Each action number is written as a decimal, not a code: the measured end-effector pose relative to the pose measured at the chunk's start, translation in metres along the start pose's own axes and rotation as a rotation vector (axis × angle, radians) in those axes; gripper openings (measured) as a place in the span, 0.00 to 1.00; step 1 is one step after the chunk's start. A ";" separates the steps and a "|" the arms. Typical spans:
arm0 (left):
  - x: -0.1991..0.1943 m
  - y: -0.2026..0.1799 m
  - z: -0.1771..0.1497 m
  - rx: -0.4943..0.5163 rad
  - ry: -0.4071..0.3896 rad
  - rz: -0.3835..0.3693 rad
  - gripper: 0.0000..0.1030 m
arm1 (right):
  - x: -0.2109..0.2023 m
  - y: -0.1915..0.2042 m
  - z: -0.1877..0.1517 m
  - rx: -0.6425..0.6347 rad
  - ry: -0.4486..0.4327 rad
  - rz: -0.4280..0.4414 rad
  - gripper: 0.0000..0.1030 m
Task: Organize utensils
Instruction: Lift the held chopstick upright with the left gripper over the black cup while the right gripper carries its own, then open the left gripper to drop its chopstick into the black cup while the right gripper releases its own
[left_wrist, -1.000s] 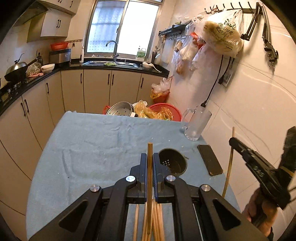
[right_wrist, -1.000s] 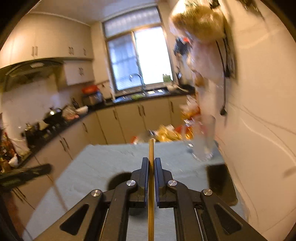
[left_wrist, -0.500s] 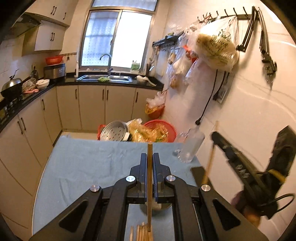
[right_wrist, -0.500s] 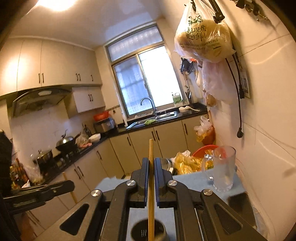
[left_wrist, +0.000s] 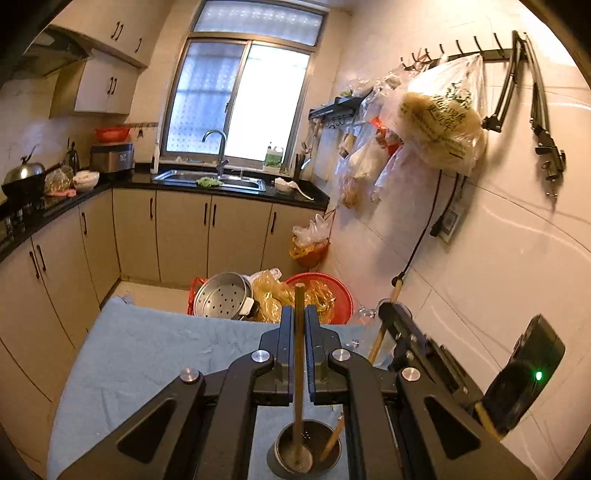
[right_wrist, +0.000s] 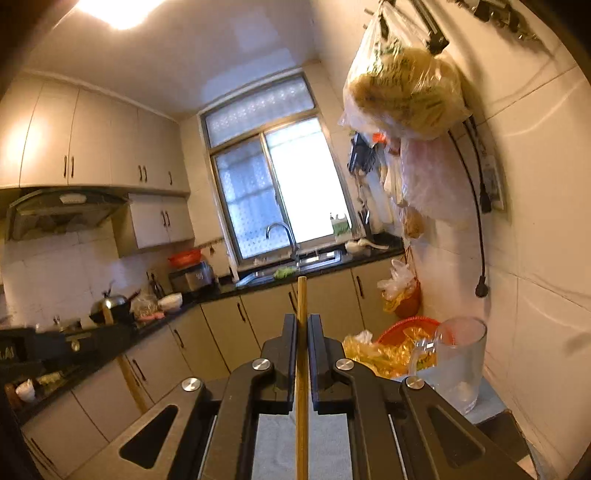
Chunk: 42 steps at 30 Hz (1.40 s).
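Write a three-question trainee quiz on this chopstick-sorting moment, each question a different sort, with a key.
1. True or false: the left gripper is shut on a chopstick whose lower end is inside the metal holder.
2. Multiple choice: what does the right gripper hold? A) a spoon B) a chopstick C) nothing
3. Fill in: in the right wrist view, the clear glass mug stands on the blue cloth to the ____ of the gripper.

Key: 1 true; 2 B; 3 right
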<state>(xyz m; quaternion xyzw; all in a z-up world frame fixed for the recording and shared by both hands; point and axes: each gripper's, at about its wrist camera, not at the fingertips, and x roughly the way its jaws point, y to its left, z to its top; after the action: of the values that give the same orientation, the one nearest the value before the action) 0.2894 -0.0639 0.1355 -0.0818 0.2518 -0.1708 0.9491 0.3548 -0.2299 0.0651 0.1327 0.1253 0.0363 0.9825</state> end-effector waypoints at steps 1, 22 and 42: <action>0.002 0.003 -0.002 -0.016 -0.001 0.005 0.05 | 0.002 0.001 -0.005 -0.007 0.011 -0.002 0.06; 0.026 0.007 -0.057 0.013 0.145 0.046 0.05 | -0.024 -0.028 -0.061 0.011 0.169 0.031 0.11; -0.126 0.068 -0.203 0.009 0.288 0.288 0.66 | -0.177 -0.037 -0.150 0.115 0.573 0.065 0.66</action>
<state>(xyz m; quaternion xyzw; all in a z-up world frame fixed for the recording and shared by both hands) 0.1036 0.0307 0.0017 -0.0153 0.3935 -0.0444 0.9181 0.1473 -0.2460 -0.0433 0.1765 0.3950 0.0968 0.8963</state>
